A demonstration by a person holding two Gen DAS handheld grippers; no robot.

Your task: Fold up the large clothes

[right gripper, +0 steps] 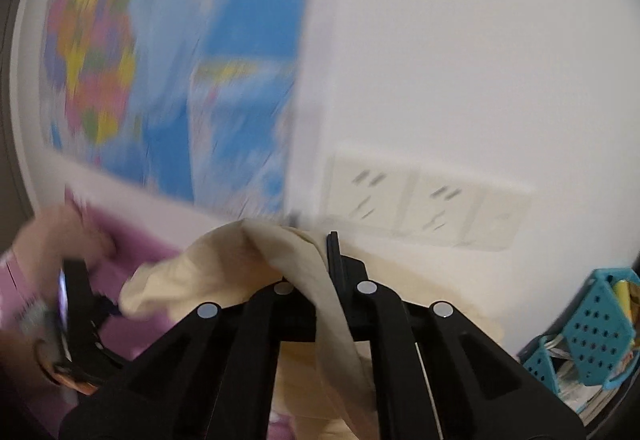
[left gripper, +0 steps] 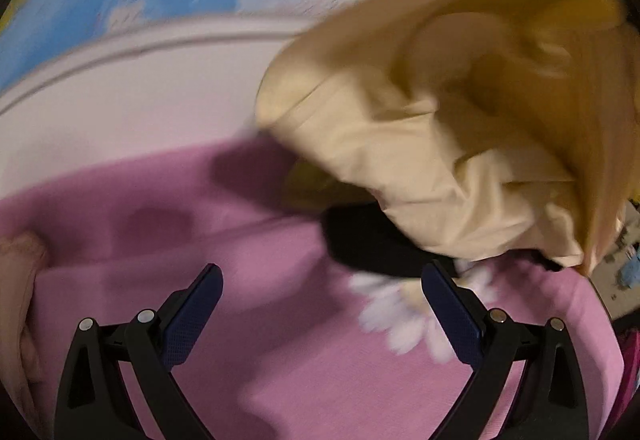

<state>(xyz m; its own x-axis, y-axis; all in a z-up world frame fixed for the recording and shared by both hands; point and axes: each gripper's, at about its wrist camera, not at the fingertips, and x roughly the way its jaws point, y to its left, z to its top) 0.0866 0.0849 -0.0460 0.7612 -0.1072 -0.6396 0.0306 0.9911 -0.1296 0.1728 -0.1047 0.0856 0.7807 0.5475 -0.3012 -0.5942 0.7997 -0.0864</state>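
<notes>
A cream-yellow garment hangs lifted above the pink bed sheet at the right of the left wrist view, blurred by motion. A dark garment lies under it. My left gripper is open and empty, low over the pink sheet, left of the hanging cloth. In the right wrist view my right gripper is shut on the cream garment, which drapes over its fingers and hangs down between them.
A white wall with power sockets and a coloured world map stand behind the bed. A teal perforated basket sits at the right. The sheet has a white daisy print. The person's left hand shows at the left.
</notes>
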